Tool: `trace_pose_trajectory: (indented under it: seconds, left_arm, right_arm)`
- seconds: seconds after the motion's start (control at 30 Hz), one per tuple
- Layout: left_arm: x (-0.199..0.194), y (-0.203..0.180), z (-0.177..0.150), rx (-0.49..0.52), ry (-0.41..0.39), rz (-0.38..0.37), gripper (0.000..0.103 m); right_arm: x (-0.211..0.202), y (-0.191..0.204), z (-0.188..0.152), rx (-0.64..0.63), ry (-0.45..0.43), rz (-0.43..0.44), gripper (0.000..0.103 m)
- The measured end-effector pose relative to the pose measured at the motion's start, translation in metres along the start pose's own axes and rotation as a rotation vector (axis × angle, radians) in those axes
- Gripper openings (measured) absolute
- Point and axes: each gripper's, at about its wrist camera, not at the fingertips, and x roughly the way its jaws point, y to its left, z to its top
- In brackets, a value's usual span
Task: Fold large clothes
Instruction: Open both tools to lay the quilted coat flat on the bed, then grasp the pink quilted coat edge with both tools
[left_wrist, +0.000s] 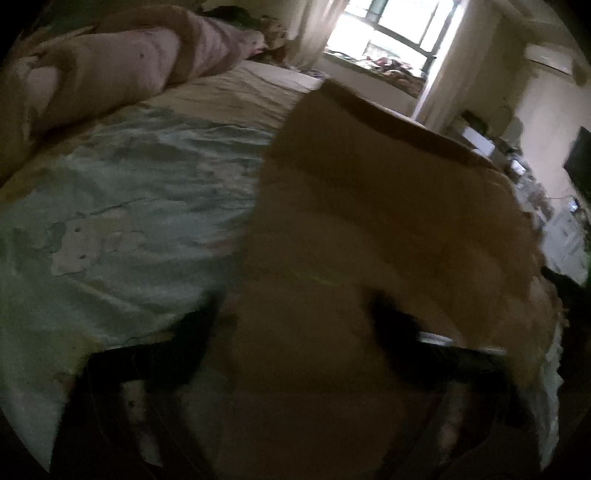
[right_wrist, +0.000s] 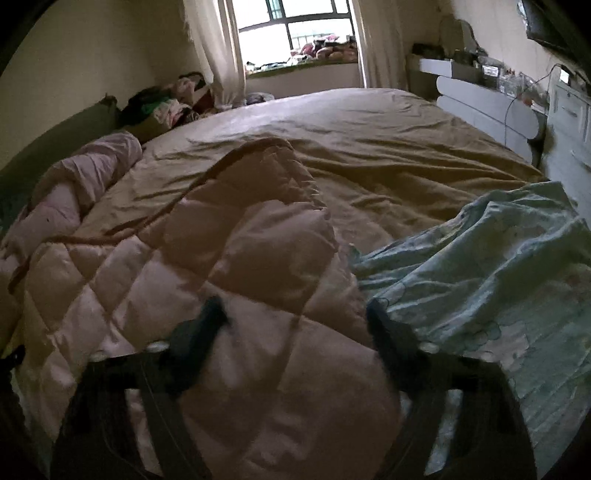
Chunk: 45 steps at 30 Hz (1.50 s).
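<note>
**First onlooker:** A big quilted comforter, pale pink with a brown piped edge, lies heaped on the near half of the bed. It looks puffy, soft and light for its bulk, and the satin sheen suggests it slips easily. I would pinch it at the piped hem or a corner, where the layers are thin enough to fit the jaws; the padded middle would bulge out.

**Second onlooker:** And the grippers?

**First onlooker:** The right hand-held gripper hovers over the mound, its dark fingers standing apart on either side of a quilted fold; I judge the pads are not yet pressing. The left hand-held gripper has comforter fabric filling the gap between its fingers, but the picture is dark and smeared, so I cannot tell whether it is clenched on the cloth or only around it.

**Second onlooker:** What does each camera add?

**First onlooker:** The right wrist view shows the whole bed: tan sheet, the hem curving away, a pale blue printed cover to the right, a rolled pink quilt by the wall. The left wrist view is mostly blocked by a raised fold of comforter, yet shows the blue cover spread flat to its left, and the window beyond.
</note>
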Motion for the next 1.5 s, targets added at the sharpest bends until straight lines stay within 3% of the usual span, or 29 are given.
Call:
trace_pose_trajectory:
  seconds: [0.03,0.1,0.23,0.47,0.77,1.1,1.23,1.5]
  left_arm:
    - [-0.002,-0.003,0.000,0.004,-0.013,0.011,0.035]
    - [-0.006,-0.016,-0.001,0.072,-0.033,0.064,0.019]
    - [-0.020,-0.030,0.009,0.121,-0.104,0.124,0.014]
    - [-0.020,-0.048,0.054,0.161,-0.144,0.141,0.014]
    - [0.001,-0.056,0.086,0.180,-0.132,0.172,0.013]
    - [0.071,-0.043,0.084,0.167,-0.003,0.275,0.015]
    - [0.085,-0.035,0.075,0.175,0.019,0.278,0.017]
    - [0.088,-0.034,0.071,0.164,0.030,0.260,0.019]
  right_arm:
    - [0.001,0.000,-0.001,-0.006,0.002,0.001,0.045]
    - [-0.001,-0.003,-0.003,0.000,0.002,0.016,0.026]
    - [-0.020,-0.001,0.000,-0.009,-0.065,0.021,0.016]
    - [-0.029,0.000,0.031,0.045,-0.142,0.012,0.015]
    - [-0.007,-0.006,0.063,0.121,-0.134,0.045,0.014]
    - [0.057,-0.019,0.052,0.239,-0.011,-0.032,0.014]
    - [0.076,-0.020,0.045,0.245,0.042,-0.040,0.016]
    - [0.084,-0.022,0.033,0.253,0.053,-0.059,0.021]
